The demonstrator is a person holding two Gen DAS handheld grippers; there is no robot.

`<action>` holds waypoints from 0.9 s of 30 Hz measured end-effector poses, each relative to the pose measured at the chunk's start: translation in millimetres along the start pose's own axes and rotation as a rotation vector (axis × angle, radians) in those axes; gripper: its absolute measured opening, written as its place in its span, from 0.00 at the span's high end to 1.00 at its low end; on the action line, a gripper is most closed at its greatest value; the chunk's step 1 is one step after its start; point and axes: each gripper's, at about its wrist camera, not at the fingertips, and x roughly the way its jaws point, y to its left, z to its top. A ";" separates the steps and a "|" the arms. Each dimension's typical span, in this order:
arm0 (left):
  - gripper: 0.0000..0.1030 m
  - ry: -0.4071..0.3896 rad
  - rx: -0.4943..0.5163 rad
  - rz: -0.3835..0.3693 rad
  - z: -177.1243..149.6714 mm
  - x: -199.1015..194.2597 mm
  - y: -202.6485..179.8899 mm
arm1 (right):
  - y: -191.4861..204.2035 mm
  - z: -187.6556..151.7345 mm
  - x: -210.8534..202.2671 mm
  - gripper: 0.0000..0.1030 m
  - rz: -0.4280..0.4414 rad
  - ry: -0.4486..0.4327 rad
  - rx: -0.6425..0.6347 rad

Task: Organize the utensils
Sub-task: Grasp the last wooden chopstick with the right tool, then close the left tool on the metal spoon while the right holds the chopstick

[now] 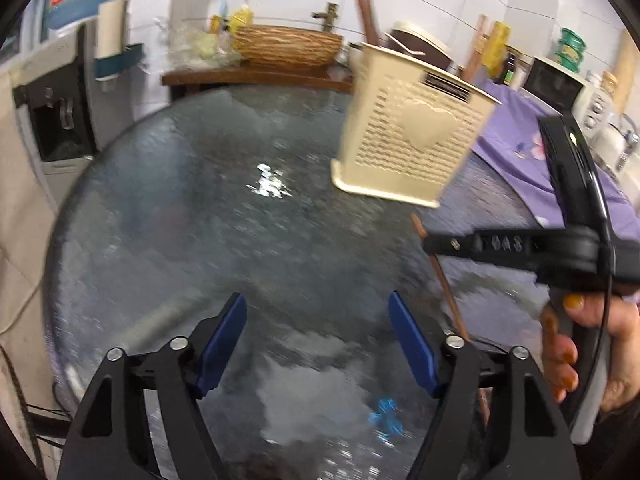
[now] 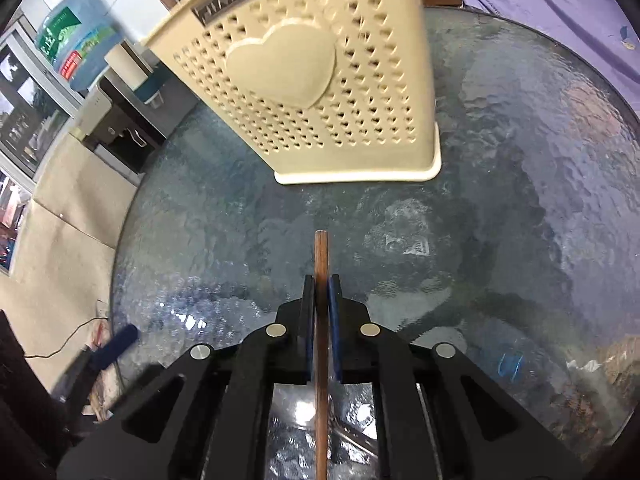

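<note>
A cream perforated utensil holder [image 1: 412,128] with a raised heart stands on the round glass table [image 1: 200,208]; it fills the top of the right wrist view [image 2: 304,76]. My right gripper [image 2: 321,292] is shut on a brown wooden chopstick [image 2: 321,256], held above the table in front of the holder. In the left wrist view the right gripper [image 1: 436,245] shows at the right with the chopstick [image 1: 444,284] sticking out on both sides. My left gripper [image 1: 318,312] is open and empty above the table's near part.
A wicker basket [image 1: 286,44] sits on a wooden shelf behind the table. A water dispenser [image 1: 60,108] stands at the left. A purple cloth [image 1: 532,148] covers the counter at the right, with a microwave [image 1: 556,80] behind it.
</note>
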 end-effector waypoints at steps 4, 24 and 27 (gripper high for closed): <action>0.48 0.059 0.034 -0.079 -11.4 5.0 -19.3 | -12.9 0.8 -17.2 0.93 0.046 -0.012 0.032; 0.75 0.153 -0.022 -0.097 -16.1 46.5 -57.3 | -60.4 -2.7 -66.6 0.93 -0.030 -0.086 -0.004; 0.76 0.149 -0.040 -0.107 -9.3 49.1 -52.2 | -67.8 -3.9 -67.6 0.93 -0.027 -0.088 0.002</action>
